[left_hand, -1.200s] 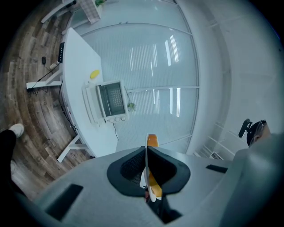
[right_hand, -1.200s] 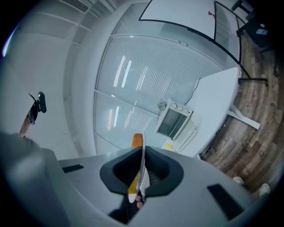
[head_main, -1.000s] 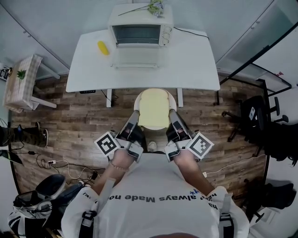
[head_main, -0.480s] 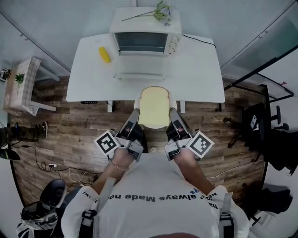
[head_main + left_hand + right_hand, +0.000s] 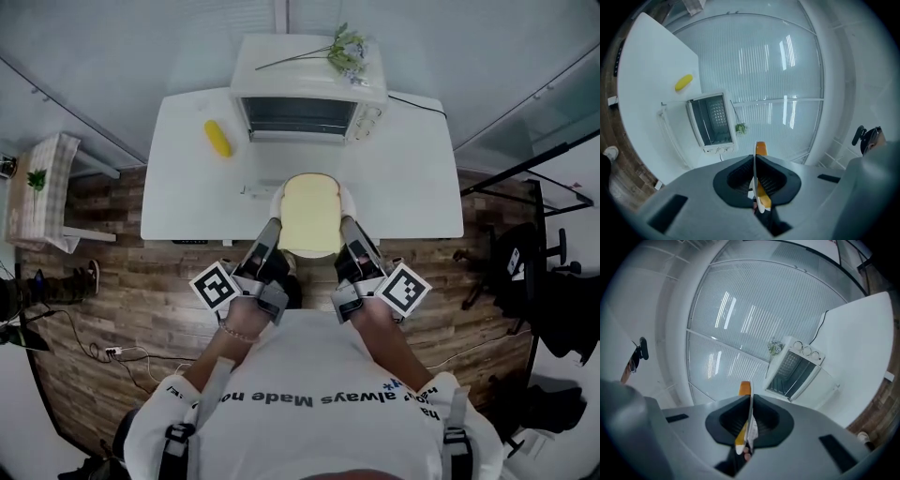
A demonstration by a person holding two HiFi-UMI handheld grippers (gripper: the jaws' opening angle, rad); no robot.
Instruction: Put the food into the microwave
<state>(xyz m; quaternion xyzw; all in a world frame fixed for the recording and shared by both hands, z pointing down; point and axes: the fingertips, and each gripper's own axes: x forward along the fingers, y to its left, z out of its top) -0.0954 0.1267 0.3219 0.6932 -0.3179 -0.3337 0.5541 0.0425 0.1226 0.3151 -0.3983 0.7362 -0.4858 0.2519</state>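
We log transport: left tool [image 5: 272,228] and right tool [image 5: 345,226] each clamp the plate [image 5: 310,253] rim; toast [image 5: 310,212] on it, above bench [image 5: 403,178] edge. Next we need a level push into the open microwave [image 5: 309,86].

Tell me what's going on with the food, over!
Left gripper and right gripper shut on plate rim. Bread on plate, over table edge, not in microwave yet. Microwave open ahead; corn off to the side, nothing in the way.

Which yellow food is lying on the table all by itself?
The small bright yellow piece, left of the microwave. The paler bread slice sits on a plate held by the left gripper and right gripper.
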